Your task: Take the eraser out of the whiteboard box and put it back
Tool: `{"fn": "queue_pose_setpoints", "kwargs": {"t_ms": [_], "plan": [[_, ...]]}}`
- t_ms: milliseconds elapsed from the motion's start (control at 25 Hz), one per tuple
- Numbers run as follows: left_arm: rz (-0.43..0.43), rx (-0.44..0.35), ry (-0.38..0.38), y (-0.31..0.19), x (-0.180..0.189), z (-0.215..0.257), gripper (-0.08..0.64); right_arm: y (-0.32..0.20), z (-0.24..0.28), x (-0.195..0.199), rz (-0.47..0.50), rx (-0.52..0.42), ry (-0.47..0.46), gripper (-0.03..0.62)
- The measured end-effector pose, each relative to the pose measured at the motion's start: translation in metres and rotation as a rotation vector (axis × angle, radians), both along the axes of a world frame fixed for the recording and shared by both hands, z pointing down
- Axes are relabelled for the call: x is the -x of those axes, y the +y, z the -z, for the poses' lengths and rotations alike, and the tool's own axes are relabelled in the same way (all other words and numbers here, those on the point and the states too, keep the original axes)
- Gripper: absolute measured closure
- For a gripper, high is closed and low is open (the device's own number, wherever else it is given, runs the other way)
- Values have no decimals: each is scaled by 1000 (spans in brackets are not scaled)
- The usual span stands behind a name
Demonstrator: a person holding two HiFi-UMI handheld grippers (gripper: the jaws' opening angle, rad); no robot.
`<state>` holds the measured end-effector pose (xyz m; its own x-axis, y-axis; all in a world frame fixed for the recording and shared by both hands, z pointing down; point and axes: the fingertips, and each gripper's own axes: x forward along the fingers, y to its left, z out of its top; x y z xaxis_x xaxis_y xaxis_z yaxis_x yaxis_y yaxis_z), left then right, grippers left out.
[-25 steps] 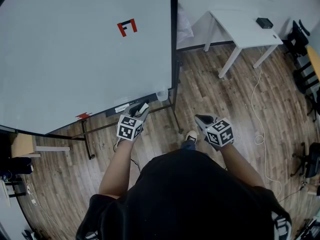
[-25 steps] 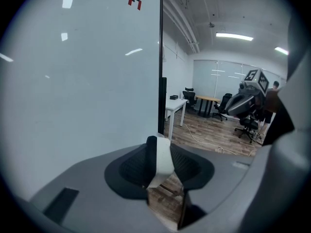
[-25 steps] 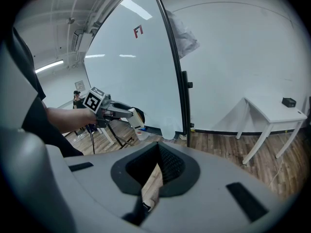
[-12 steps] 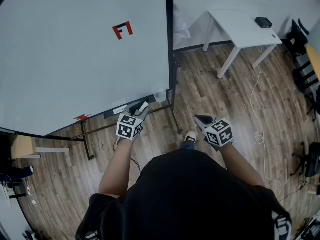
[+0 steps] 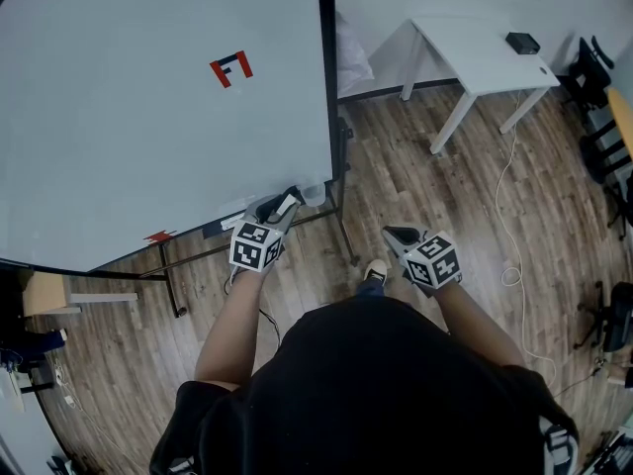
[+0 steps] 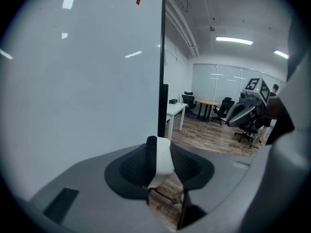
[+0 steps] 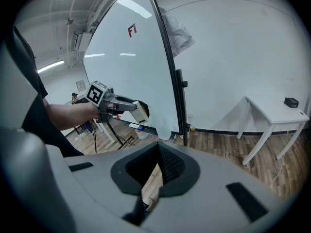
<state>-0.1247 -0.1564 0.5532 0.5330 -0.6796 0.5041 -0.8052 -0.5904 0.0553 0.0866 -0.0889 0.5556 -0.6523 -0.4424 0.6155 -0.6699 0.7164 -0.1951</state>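
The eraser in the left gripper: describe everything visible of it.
The eraser is a small rectangular block: cream-white body, dark felt-like layer along one side. It stands on edge, clamped between the pads of the left gripper, its far end poking past them. It hangs near the lower right corner of the large white whiteboard; only the pads touch it.
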Motion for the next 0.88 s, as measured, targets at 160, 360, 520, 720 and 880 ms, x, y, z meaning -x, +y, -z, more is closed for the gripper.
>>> {"fn": "queue_pose_setpoints", "kwargs": {"t_ms": [160, 360, 520, 720, 880], "plan": [[-11, -4, -7, -11, -8, 1, 407, -7, -2, -3, 2, 4, -3, 600], [-14, -7, 3, -25, -18, 3, 407, -18, -3, -8, 1, 8, -6, 600], [-16, -4, 12, -35, -25, 0, 407, -24, -5, -13, -2, 13, -5, 600], [-18, 2, 20, -48, -34, -5, 407, -33, -8, -22, -8, 20, 0, 600], [-22, 10, 24, -56, -41, -11, 407, -39, -11, -28, -11, 27, 4, 600]]}}
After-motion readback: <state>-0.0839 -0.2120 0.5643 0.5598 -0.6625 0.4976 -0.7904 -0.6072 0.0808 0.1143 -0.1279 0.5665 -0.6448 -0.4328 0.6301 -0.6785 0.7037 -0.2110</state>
